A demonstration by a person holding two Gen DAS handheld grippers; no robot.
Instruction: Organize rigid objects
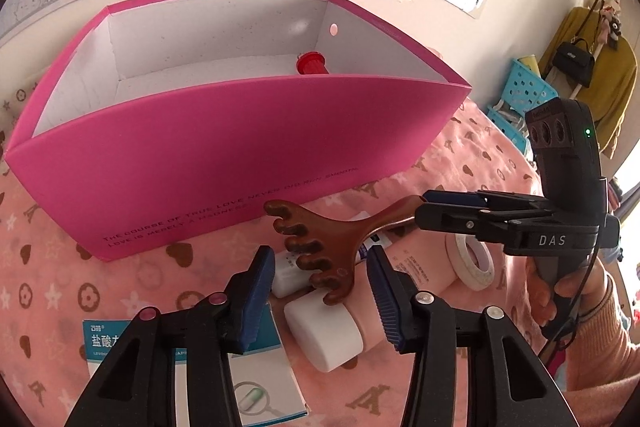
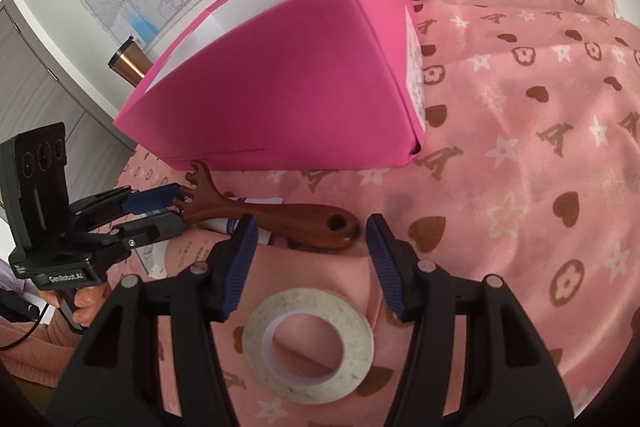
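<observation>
My left gripper (image 1: 320, 277) stands part open, its 2 blue pads flanking the toothed head of the brown wooden massage comb (image 1: 320, 247) without pressing it. My right gripper (image 2: 310, 247) gapes wide, holding nothing, with the comb's handle just ahead between its fingertips. The comb's long axis runs from left gripper to right, handle end toward the right, before the pink box (image 1: 224, 147).

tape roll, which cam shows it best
The right wrist view: the tape roll lies whole and close between that gripper's fingers. The left wrist view shows it small, partly hidden behind the other gripper.
</observation>
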